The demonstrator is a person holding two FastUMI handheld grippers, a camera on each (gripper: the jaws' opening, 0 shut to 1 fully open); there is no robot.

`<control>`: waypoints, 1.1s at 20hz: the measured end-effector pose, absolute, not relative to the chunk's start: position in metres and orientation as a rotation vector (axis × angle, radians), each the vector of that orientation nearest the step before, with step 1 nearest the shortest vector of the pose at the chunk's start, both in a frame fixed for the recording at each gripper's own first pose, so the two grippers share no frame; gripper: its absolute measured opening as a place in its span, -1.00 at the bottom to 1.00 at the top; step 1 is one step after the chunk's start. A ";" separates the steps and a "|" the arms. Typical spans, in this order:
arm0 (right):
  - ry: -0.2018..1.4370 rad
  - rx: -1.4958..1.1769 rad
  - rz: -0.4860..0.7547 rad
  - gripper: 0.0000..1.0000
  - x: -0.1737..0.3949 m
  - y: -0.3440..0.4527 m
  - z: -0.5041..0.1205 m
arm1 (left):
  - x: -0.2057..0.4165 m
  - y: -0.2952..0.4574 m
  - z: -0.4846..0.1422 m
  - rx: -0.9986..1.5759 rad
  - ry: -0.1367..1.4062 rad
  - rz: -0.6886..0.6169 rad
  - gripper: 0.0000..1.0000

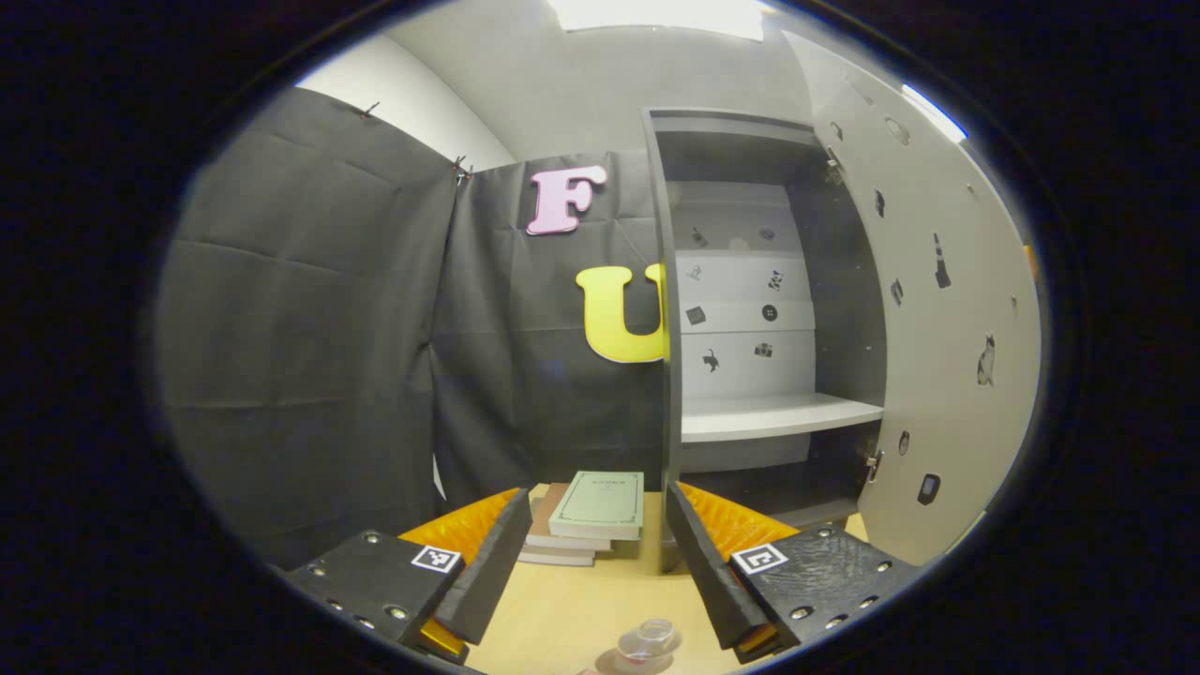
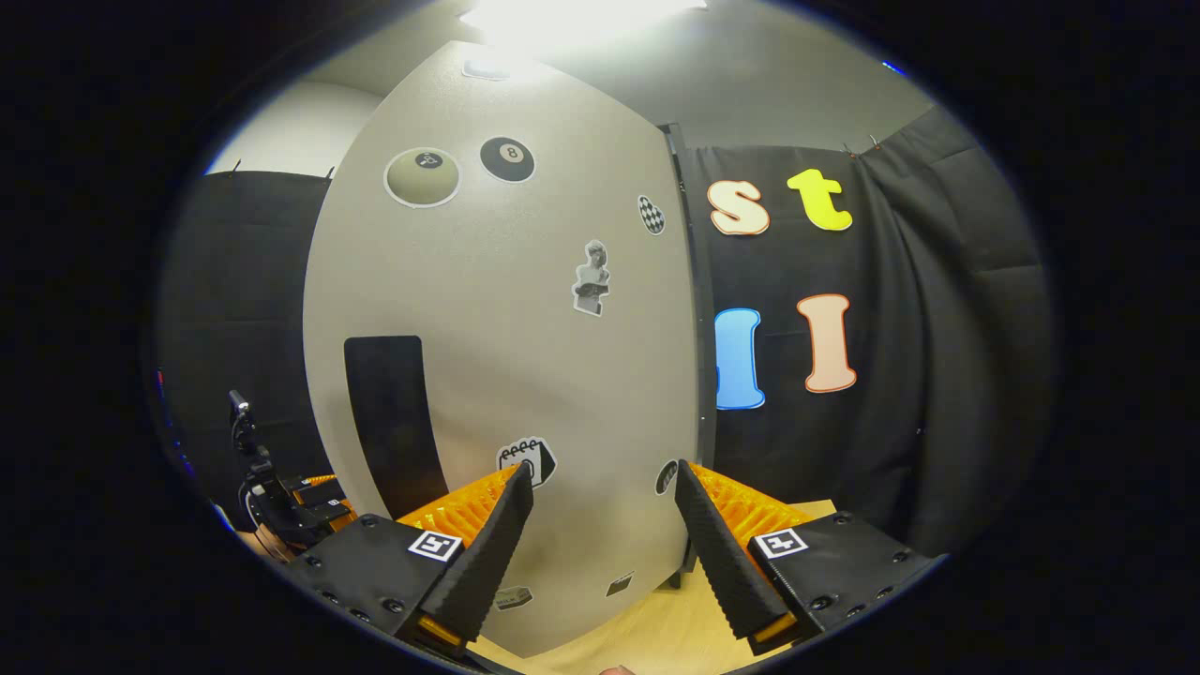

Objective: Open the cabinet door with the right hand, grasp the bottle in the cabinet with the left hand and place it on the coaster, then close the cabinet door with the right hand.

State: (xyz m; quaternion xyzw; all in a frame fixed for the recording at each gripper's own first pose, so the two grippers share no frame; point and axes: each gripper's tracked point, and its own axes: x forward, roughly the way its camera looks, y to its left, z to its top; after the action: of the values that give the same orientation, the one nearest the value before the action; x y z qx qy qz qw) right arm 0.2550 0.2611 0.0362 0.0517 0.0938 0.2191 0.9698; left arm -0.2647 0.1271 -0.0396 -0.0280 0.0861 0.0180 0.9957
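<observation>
Left gripper view: the left claw stands wide, its two fingers apart with nothing between them. It hangs over the desk, facing the cabinet. The cabinet door is swung open to the right of the cabinet opening, with small stickers on its inner face. Inside the cabinet, a pale shelf is bare, and the back panel above it carries small stickers. A stack of books lies on the desk just left of the cabinet's front edge, with a green-covered one on top. The bottle is outside the cabinet, standing on the desk in front of it, at the bottom edge of the picture and below the gap of the left claw. It is clear, and only its top part is visible. Whether it rests on a coaster cannot be told.

Right gripper view: the right claw is also wide and holds nothing. It faces the outer side of the cabinet door at close range, apart from it. A dark vertical handle strip sits on the door's left part. Further stickers are spread over the door.
</observation>
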 end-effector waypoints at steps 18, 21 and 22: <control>0.138 0.090 0.492 0.94 0.323 0.391 0.032 | -0.298 0.263 -0.076 -0.057 0.207 0.183 0.73; 0.132 0.087 0.464 0.94 0.339 0.404 0.030 | -0.306 0.285 -0.082 -0.059 0.216 0.211 0.73; 0.128 0.095 0.462 0.94 0.345 0.409 0.029 | -0.307 0.289 -0.084 -0.056 0.218 0.216 0.73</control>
State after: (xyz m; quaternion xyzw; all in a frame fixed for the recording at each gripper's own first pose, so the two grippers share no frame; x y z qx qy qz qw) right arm 0.3449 0.4085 0.0294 0.0468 0.0636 0.2285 0.9703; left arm -0.3071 0.2894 -0.0838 -0.0281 0.1085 0.1074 0.9879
